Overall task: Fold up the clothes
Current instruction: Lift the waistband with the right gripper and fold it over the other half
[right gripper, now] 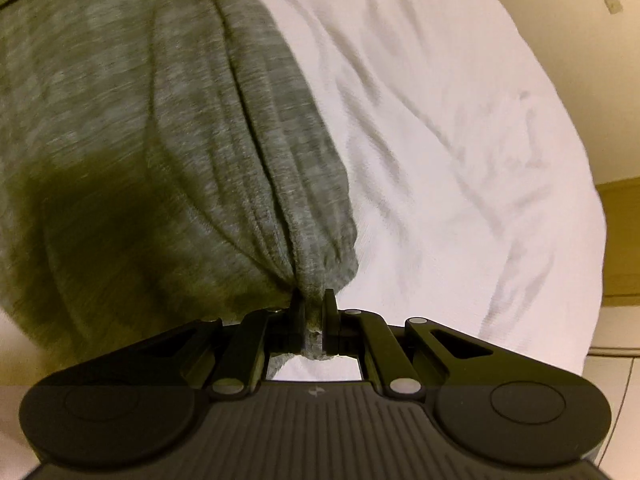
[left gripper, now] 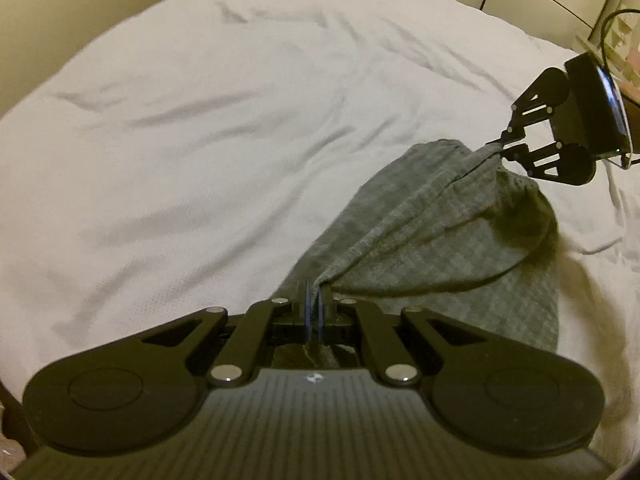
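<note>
Both grippers, left [left gripper: 314, 296] and right [right gripper: 312, 304], have jaws clamped on bunched corners of the grey garment [left gripper: 432, 232], holding it stretched above the white bedsheet [left gripper: 200, 120], likely to spread it for folding.

Grey garment [left gripper: 432, 232] (btwn both grippers)

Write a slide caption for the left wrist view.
Both tongs, left and right, pinch a grey checked knit garment above a rumpled white bedsheet.

left hand-held gripper [left gripper: 314, 294]: black linkage, silver rivets, blue pads | right hand-held gripper [right gripper: 312, 300]: black, ribbed body
</note>
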`<state>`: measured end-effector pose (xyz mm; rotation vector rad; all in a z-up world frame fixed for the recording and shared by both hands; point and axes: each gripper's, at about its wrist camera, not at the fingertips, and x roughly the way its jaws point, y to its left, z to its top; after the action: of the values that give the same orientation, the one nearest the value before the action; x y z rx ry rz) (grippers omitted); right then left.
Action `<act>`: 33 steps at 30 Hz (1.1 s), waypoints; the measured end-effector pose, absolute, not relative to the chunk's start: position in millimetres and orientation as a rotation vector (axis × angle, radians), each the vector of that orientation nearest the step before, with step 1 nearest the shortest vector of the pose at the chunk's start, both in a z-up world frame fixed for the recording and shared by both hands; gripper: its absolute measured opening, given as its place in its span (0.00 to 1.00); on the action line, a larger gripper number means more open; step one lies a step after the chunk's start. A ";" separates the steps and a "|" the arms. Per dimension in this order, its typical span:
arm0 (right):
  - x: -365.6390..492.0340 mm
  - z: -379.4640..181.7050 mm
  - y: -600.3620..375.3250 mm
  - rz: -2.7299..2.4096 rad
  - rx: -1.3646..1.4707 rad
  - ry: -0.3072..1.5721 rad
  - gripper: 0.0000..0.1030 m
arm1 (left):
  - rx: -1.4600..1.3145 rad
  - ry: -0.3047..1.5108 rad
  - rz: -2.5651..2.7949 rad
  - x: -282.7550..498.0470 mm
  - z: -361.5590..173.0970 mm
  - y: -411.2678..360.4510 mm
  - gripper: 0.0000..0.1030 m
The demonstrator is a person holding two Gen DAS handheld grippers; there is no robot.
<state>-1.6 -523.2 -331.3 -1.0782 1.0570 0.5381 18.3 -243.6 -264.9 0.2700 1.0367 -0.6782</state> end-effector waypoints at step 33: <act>15.1 -296.1 -570.0 0.161 -0.339 1.054 0.19 | 0.082 1.173 -0.534 42.5 -305.4 -185.3 0.08</act>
<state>15.1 -570.0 -296.1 -0.3387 1.0540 0.1613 42.5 -185.3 -305.4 0.0825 1.1729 -0.5336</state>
